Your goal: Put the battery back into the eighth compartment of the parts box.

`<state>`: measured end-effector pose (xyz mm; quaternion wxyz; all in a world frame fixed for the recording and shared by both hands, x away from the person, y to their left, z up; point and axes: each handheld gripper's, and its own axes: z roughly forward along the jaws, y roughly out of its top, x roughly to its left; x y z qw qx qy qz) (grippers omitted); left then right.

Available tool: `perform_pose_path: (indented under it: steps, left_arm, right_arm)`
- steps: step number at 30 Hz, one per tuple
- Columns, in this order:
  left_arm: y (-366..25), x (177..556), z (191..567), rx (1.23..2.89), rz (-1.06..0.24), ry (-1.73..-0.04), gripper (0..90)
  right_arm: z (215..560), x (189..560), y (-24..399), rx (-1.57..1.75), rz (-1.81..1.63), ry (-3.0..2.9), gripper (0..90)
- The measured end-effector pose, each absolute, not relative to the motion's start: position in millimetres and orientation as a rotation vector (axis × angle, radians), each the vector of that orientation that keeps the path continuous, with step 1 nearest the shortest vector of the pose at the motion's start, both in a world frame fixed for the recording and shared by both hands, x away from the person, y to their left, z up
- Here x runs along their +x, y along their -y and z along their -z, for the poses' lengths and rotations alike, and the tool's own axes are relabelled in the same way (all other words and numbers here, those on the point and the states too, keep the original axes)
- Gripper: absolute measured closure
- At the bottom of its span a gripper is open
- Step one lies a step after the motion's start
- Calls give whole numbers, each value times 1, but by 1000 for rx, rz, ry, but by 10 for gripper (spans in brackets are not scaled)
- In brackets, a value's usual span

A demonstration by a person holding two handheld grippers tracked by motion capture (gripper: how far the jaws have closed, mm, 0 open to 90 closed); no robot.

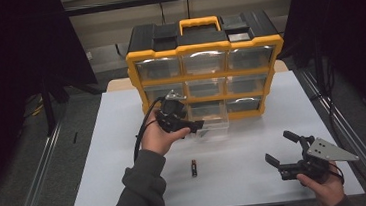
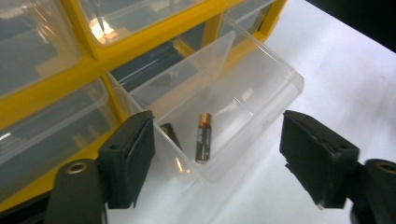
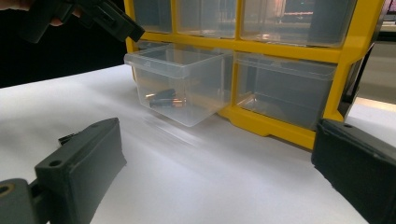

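- Battery [image 2: 203, 138] lying flat inside pulled-out clear drawer [image 2: 261, 70], bottom row of yellow organizer [image 1: 203, 46].
- Second battery [image 1: 193, 168] on white table [image 1: 254, 142], well apart.
- Left gripper [image 2: 217, 154] above drawer, jaws wide apart, holding nothing.
- Right gripper [image 1: 281, 148] near table's right edge, jaws spread, empty.

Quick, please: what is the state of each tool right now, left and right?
Left tool: open, holding nothing, above the pulled-out drawer with batteries inside.
Right tool: open, holding nothing, over the table.
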<state>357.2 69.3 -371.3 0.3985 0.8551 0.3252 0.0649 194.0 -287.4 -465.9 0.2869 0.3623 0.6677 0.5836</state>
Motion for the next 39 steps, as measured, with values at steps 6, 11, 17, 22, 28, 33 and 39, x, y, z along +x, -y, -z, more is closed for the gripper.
perform_pose_path:
  steps: [6,11,17,22,28,33,39]
  left_arm:
    - [-71,351,375,2155,-157,-828,218]
    - [-75,347,378,2159,-146,-825,208]
    - [-78,342,385,2143,-140,-824,194]
    - [-82,338,388,2142,-144,-816,185]
    - [-85,332,393,2157,-141,-804,180]
    - [-87,327,399,2153,-141,-787,172]
    - [-88,320,408,2151,-128,-801,169]
  right_arm:
    - [466,194,287,967,-1557,-1786,18]
    - [466,194,287,968,-1555,-1784,18]
    - [466,194,287,963,-1554,-1787,18]
    - [466,194,287,966,-1553,-1785,18]
    - [466,194,287,965,-1555,-1785,18]
    - [466,194,287,966,-1555,-1786,18]
    - [466,194,287,964,-1555,-1786,18]
